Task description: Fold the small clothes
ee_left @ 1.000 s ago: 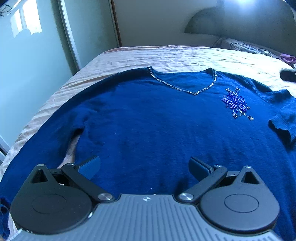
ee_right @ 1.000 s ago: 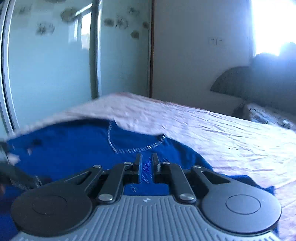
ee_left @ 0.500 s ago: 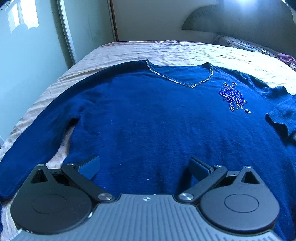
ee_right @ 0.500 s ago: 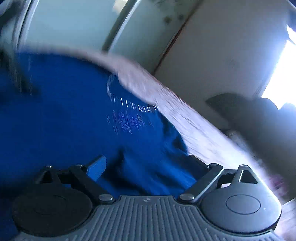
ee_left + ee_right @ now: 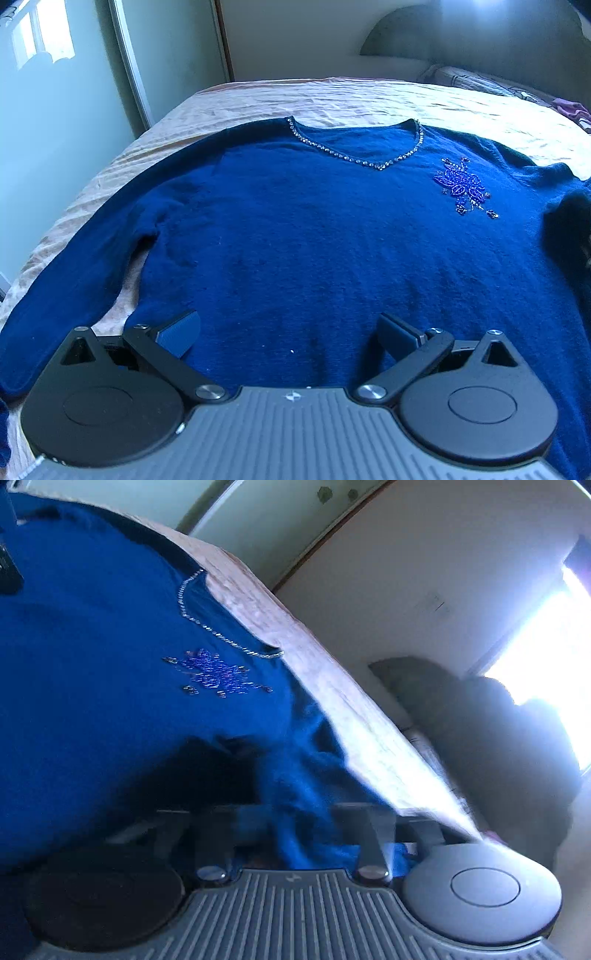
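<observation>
A dark blue sweater point(image 5: 295, 240) lies flat, front up, on the bed point(image 5: 332, 96), with a beaded V-neckline point(image 5: 380, 166) and a beaded flower point(image 5: 461, 184). My left gripper point(image 5: 288, 328) hangs open just above the sweater's lower body with nothing between its fingers. In the right wrist view the picture is rolled and blurred. There my right gripper point(image 5: 303, 812) is shut on a bunch of the sweater's point(image 5: 92, 646) right sleeve point(image 5: 306, 775), close to the bed's surface. The left sleeve point(image 5: 74, 280) lies stretched out towards the bed's left edge.
A pale sliding wardrobe door point(image 5: 55, 110) stands along the bed's left side. A rounded headboard point(image 5: 461, 33) and patterned bedding point(image 5: 480, 79) are at the back right, with a purple cloth point(image 5: 572, 109) beside them. A bright window point(image 5: 546, 664) glares in the right wrist view.
My right gripper opened wide, sank towards the bed while rolling, and shut on the right sleeve. The left gripper stayed open and barely shifted.
</observation>
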`<state>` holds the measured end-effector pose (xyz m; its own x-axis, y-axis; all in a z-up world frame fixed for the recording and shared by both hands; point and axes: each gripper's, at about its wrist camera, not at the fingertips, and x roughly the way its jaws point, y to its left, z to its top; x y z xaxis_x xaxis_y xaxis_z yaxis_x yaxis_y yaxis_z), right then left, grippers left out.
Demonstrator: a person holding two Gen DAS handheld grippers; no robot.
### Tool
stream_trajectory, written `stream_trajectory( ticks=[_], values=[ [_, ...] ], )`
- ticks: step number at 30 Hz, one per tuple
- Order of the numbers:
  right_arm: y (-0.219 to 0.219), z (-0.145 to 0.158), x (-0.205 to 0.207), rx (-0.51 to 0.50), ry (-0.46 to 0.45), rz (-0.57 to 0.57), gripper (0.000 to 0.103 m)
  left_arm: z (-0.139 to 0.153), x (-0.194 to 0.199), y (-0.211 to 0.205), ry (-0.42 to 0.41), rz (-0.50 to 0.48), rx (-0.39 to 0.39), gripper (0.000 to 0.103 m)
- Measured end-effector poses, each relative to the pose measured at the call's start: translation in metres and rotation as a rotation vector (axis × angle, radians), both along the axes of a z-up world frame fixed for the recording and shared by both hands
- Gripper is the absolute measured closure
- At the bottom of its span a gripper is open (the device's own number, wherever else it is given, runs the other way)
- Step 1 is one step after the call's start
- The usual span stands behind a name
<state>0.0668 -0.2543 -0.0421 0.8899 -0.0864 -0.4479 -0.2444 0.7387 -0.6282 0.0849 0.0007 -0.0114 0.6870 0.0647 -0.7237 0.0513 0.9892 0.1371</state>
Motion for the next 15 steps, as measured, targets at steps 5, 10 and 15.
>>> stream_trajectory(
  ticks=[5, 10, 15],
  values=[
    [-0.011, 0.009, -0.009, 0.184, 0.049, 0.01, 0.098, 0.002, 0.001, 0.002, 0.001, -0.001, 0.0, 0.001],
    [-0.022, 0.05, -0.013, 0.44, 0.019, 0.037, 0.098, 0.008, 0.006, 0.005, -0.008, 0.006, -0.014, 0.001],
    [-0.035, 0.087, -0.008, 0.677, 0.019, 0.059, 0.098, 0.018, 0.01, 0.007, -0.038, 0.016, 0.013, 0.001]
  ],
)
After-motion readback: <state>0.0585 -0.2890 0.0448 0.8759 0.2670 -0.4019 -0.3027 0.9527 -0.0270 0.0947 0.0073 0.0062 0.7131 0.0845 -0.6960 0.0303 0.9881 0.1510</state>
